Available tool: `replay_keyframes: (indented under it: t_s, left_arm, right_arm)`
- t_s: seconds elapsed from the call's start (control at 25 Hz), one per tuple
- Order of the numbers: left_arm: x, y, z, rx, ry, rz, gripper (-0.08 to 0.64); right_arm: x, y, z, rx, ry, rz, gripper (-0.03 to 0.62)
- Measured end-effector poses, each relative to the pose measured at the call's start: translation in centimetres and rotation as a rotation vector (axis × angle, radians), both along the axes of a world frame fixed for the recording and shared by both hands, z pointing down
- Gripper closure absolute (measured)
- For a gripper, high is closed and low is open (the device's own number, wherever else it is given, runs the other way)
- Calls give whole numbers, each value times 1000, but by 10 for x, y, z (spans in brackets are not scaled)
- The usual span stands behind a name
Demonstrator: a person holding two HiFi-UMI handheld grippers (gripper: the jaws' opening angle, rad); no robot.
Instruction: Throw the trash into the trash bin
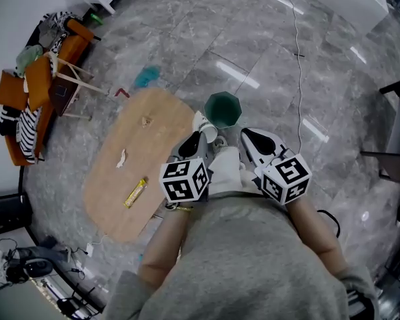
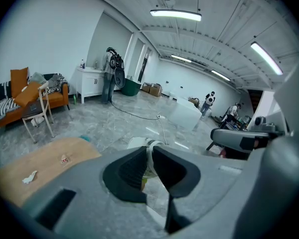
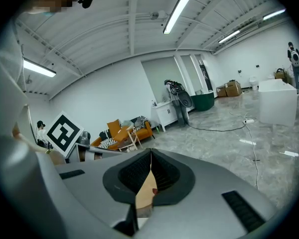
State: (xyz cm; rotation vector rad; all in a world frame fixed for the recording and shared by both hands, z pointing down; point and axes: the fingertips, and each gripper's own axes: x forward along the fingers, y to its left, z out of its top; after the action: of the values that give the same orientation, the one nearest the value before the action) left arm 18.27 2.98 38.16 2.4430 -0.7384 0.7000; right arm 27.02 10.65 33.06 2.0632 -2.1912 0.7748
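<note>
Beside the trash bin's near rim: white cup (image 1: 207, 134), off the wooden table's right edge, close to the green trash bin (image 1: 223, 109) but not yet over its mouth.
White cup, appearance: pale, with a visible rim ring, squeezed sideways. A yellowish-green patch shows low between the pads in the left gripper view.
Left gripper (image 1: 199, 140): jaws clamped on the white cup, closed only part-way round it.
Right gripper (image 1: 248, 137): jaws together. A thin tan scrap (image 3: 145, 185) with a red mark is pinched between them, seen only in the right gripper view.
Step in hand: judged to be the carry to the bin, with both loads held and neither released.
Next move calls for: bringing each gripper tip over the open mouth, then parting the jaws. The flat scrap may cling to a pad or drift past the rim.
Wooden table (image 1: 113, 209): crumpled white paper (image 1: 122, 158) near the middle, yellow wrapper (image 1: 135, 193) toward the near edge, small scrap (image 1: 146, 120) toward the far end. All three are yet to be collected.
</note>
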Motion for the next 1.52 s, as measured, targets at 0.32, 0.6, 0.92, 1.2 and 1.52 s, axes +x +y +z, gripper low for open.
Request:
replay_keyframes:
  t_s: [0.32, 0.6, 0.92, 1.2, 1.52]
  left_arm:
    - [12, -13, 21, -38, -9, 8, 509]
    - [29, -25, 44, -75, -20, 39, 509]
    - [51, -43, 78, -88, -34, 88, 509]
    - [61, -57, 108, -122, -44, 89, 509]
    - [71, -67, 150, -150, -58, 98, 509]
  right_arm:
    - [9, -11, 22, -51, -17, 7, 583]
    - [16, -29, 42, -94, -20, 9, 583]
    - [26, -45, 78, -145, -30, 14, 583]
    - [32, -59, 101, -166, -41, 36, 583]
    - [34, -68, 137, -196, -47, 40, 583]
